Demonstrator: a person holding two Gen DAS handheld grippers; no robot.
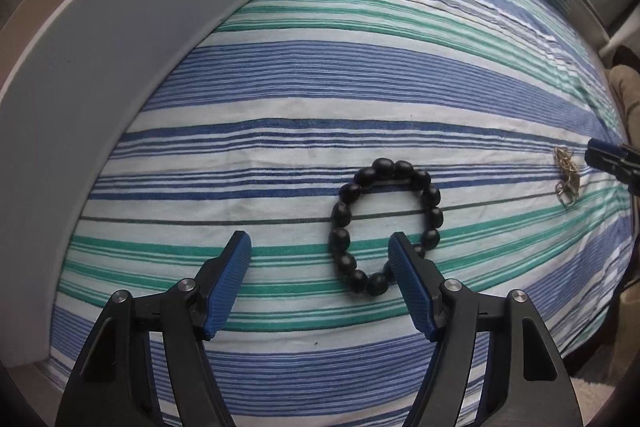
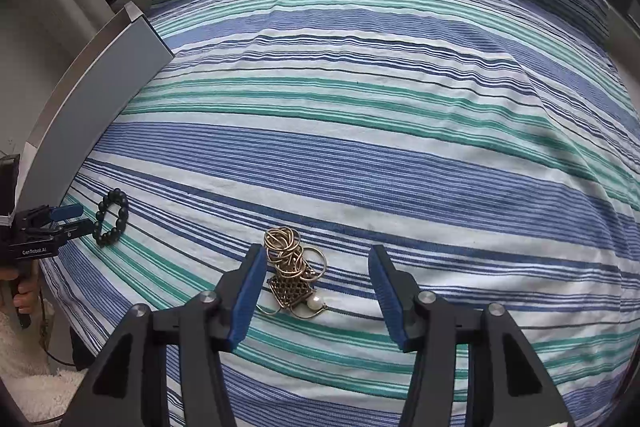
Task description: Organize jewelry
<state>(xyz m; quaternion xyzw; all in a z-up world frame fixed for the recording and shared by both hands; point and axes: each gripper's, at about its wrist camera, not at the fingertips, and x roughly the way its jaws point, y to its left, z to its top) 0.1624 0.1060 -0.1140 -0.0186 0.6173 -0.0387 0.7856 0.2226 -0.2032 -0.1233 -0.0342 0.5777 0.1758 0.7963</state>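
Observation:
A black bead bracelet (image 1: 384, 227) lies flat on the striped bedspread (image 1: 320, 87). My left gripper (image 1: 320, 243) is open just in front of it, its right finger beside the ring's near right edge. A tangle of gold rings and a pendant with a white pearl (image 2: 294, 273) lies between the open fingers of my right gripper (image 2: 318, 255), close to the left finger. The gold tangle also shows in the left wrist view (image 1: 566, 173), with the right gripper's tip (image 1: 608, 157) beside it. The bracelet (image 2: 111, 218) and left gripper (image 2: 76, 217) show far left in the right wrist view.
A grey headboard panel (image 1: 100, 87) curves along the left side of the bed; it also shows in the right wrist view (image 2: 100, 95). Windows with buildings lie beyond the far edge. A fluffy white rug (image 2: 36, 383) lies on the floor at the left.

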